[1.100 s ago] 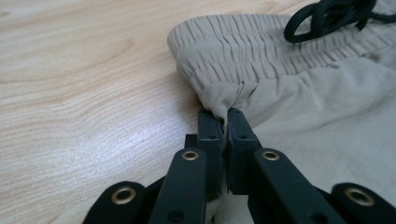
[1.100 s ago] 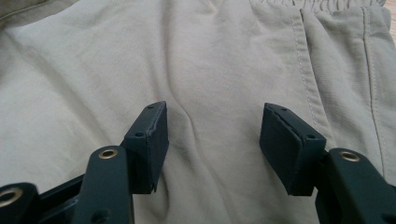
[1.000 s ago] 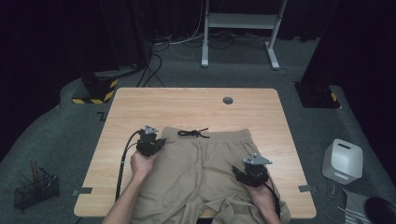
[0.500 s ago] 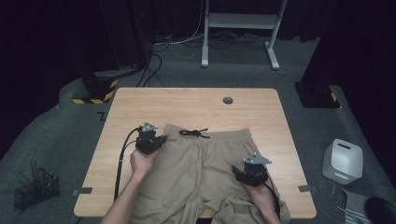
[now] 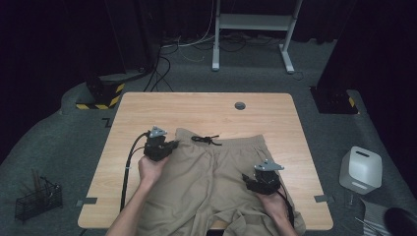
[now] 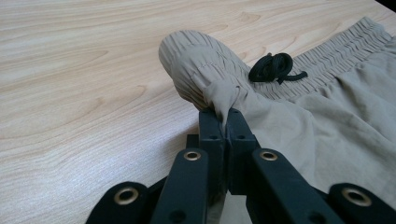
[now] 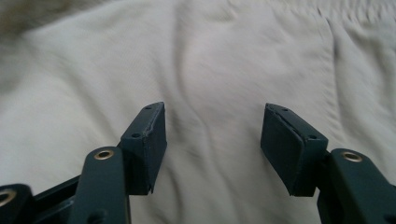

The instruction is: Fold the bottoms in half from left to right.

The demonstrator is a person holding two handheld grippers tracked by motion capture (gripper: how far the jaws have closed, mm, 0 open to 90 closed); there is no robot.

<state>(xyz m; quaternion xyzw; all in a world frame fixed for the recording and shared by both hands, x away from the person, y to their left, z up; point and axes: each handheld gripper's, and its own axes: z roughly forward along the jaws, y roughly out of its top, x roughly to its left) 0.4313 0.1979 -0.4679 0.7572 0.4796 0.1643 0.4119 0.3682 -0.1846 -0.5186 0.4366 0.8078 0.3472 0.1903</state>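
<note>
Tan shorts point(image 5: 216, 172) with a black drawstring point(image 5: 206, 140) lie spread on the wooden table point(image 5: 206, 110), waistband toward the far side. My left gripper point(image 5: 170, 145) is shut on the waistband's left corner point(image 6: 210, 88), which bunches up between its jaws and is raised off the table. My right gripper point(image 5: 255, 184) rests on the right side of the shorts, jaws open, with flat fabric point(image 7: 210, 93) beneath and nothing pinched.
A round grommet point(image 5: 240, 105) sits near the table's far edge. A white device point(image 5: 361, 169) stands on the floor at right, a wire basket point(image 5: 37, 199) at left. Cables and a desk frame point(image 5: 255, 29) lie beyond the table.
My left gripper has risen slightly with the waistband corner held in it. The right gripper has stayed where it was.
</note>
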